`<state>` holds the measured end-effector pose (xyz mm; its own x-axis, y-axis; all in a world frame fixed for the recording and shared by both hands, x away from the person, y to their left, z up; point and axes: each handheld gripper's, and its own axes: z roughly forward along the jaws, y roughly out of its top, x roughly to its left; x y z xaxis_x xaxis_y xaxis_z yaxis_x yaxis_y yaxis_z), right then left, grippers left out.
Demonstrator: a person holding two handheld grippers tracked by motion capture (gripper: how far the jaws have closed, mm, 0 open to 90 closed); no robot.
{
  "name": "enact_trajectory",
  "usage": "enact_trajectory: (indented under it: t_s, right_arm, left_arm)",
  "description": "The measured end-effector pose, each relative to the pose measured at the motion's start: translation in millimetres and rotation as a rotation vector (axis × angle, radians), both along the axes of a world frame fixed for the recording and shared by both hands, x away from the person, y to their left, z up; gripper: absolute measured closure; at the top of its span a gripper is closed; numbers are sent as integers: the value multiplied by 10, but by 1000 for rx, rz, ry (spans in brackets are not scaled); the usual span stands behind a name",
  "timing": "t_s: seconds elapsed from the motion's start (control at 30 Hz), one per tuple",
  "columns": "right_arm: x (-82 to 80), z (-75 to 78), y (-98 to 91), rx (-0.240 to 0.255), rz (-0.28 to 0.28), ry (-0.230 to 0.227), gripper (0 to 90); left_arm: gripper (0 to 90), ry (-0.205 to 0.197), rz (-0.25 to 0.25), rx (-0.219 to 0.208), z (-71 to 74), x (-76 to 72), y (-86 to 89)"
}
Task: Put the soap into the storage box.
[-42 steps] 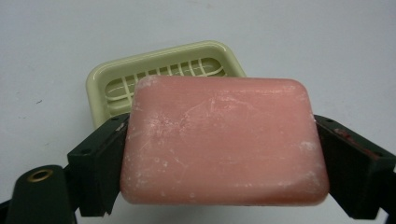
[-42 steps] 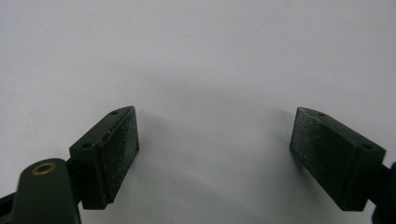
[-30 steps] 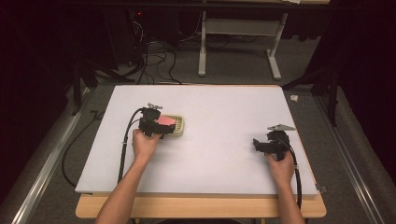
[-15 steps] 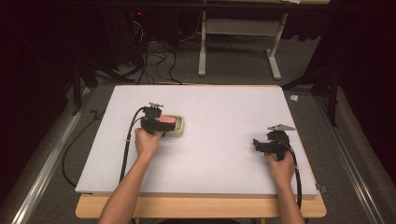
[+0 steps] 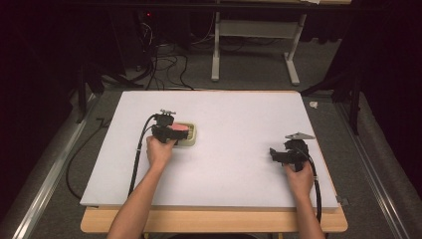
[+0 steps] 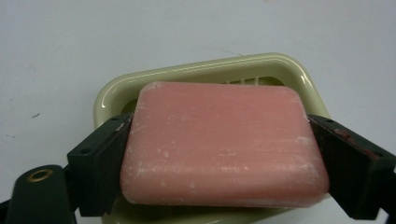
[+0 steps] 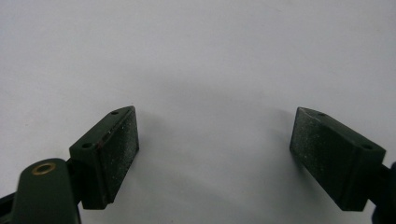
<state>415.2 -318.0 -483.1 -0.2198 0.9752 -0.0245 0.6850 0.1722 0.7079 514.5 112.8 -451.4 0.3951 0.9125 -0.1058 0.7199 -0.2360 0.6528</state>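
Note:
A pink bar of soap (image 6: 224,144) sits between the two black jaws of my left gripper (image 6: 220,122), which is shut on its short ends. Just under and behind the soap is a pale green soap dish (image 6: 201,70); I cannot tell whether the soap touches it. In the high view the left gripper (image 5: 171,130), the soap (image 5: 179,128) and the dish (image 5: 192,139) are left of the board's centre. My right gripper (image 5: 275,154) rests near the board's right edge, far from the dish. Its jaws stand wide open (image 7: 215,121) over bare white surface.
The white board (image 5: 224,114) lies on a wooden table (image 5: 214,221). Black cables trail from both grippers toward the front edge. Beyond the far edge are a grey floor, cables and a white stand (image 5: 254,50).

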Motion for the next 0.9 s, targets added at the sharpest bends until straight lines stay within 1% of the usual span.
enact_trajectory:
  t_s: [0.07, 0.17, 0.23, 0.33, 0.37, 0.47, 0.67, 0.83, 0.9]
  right_arm:
    - [0, 0, 0, 0, 0, 0, 162]
    - [0, 0, 0, 0, 0, 0, 161]
    - [0, 0, 0, 0, 0, 0, 161]
    - [0, 0, 0, 0, 0, 0, 162]
    - [0, 0, 0, 0, 0, 0, 161]
    - [0, 0, 0, 0, 0, 0, 162]
    - [0, 0, 0, 0, 0, 0, 161]
    - [0, 0, 0, 0, 0, 0, 161]
    - [0, 0, 0, 0, 0, 0, 161]
  left_arm:
    - [138, -11, 7, 13, -1, 0, -14]
    - [137, -9, 8, 42, 9, 15, -45]
    - [138, -11, 6, 51, 15, 21, -60]
    - [135, -17, 7, 51, 19, 21, -71]
    - [132, -33, 4, 46, 35, 15, -67]
    - [120, -50, 2, 32, 77, 5, -60]
    - [120, -60, -22, 30, 139, -36, -54]
    - [127, -77, -49, 13, 184, -82, -50]
    - [131, -80, -58, 14, 200, -100, -46]
